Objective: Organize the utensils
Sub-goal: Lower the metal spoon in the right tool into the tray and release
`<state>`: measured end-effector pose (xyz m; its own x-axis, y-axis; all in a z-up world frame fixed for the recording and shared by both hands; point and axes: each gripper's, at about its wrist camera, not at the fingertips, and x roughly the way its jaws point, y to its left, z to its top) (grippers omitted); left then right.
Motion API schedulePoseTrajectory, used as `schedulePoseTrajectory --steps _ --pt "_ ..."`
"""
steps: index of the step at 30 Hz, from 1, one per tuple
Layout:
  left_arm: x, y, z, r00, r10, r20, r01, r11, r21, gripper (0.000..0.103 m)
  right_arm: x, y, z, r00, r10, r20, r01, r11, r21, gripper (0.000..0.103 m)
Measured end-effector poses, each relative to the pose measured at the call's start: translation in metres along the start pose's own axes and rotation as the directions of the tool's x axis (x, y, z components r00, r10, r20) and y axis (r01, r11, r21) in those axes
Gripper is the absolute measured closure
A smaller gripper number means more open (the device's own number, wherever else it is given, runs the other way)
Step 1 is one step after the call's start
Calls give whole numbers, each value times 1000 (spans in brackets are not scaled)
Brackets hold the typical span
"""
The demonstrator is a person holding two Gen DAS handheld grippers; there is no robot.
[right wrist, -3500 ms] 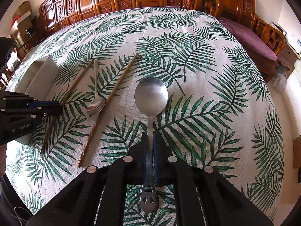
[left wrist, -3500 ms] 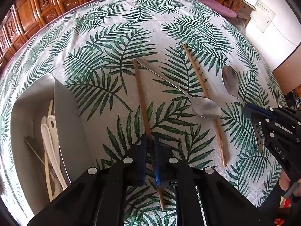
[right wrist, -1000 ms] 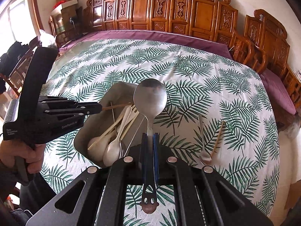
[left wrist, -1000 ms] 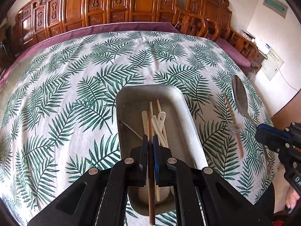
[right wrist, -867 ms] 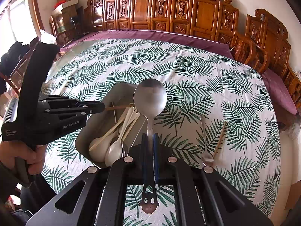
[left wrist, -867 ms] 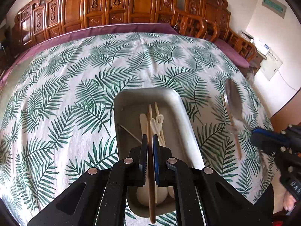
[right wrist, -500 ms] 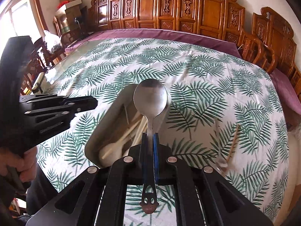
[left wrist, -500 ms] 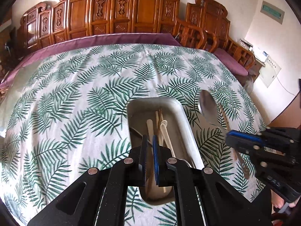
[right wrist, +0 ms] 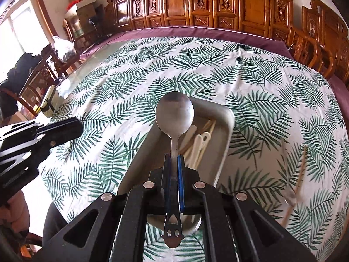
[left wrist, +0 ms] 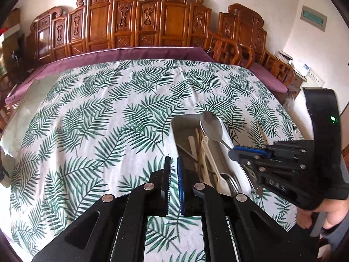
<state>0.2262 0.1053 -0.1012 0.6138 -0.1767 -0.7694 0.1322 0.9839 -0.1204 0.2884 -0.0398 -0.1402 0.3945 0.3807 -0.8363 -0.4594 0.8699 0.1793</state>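
A metal tray sits on the palm-leaf tablecloth and holds chopsticks, white plastic spoons and other utensils. It also shows in the right wrist view. My right gripper is shut on the handle of a large steel spoon and holds it above the tray; the spoon also shows in the left wrist view. My left gripper is empty, its jaws a narrow gap apart, over the cloth just left of the tray. It appears at the left of the right wrist view.
A wooden chopstick and a blurred steel spoon lie on the cloth right of the tray. The chopstick tip shows behind the tray. Carved wooden chairs line the far side. The table edge runs close on the near side.
My left gripper let the chopstick go into the tray and moved left off it. My right gripper carried the large spoon over the tray.
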Motion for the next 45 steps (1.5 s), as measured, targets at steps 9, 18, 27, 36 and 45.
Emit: schedulePoseTrajectory --steps 9,18,27,36,45 --pt "-7 27 -6 1000 -1 6 1 1000 4 98 25 13 10 1000 -17 -19 18 1000 15 96" --pt "-5 43 -10 1000 -2 8 2 1000 -14 98 40 15 12 998 -54 -45 54 998 9 95" --pt "-12 37 -9 1000 1 17 -1 1000 -4 98 31 4 10 999 -47 -24 48 998 34 95" --pt "-16 14 -4 1000 -1 25 0 1000 22 98 -9 -19 -7 998 -57 18 56 998 36 95" --pt "-8 -22 1 1000 -20 16 19 998 54 98 -49 -72 -46 991 -133 25 131 989 67 95"
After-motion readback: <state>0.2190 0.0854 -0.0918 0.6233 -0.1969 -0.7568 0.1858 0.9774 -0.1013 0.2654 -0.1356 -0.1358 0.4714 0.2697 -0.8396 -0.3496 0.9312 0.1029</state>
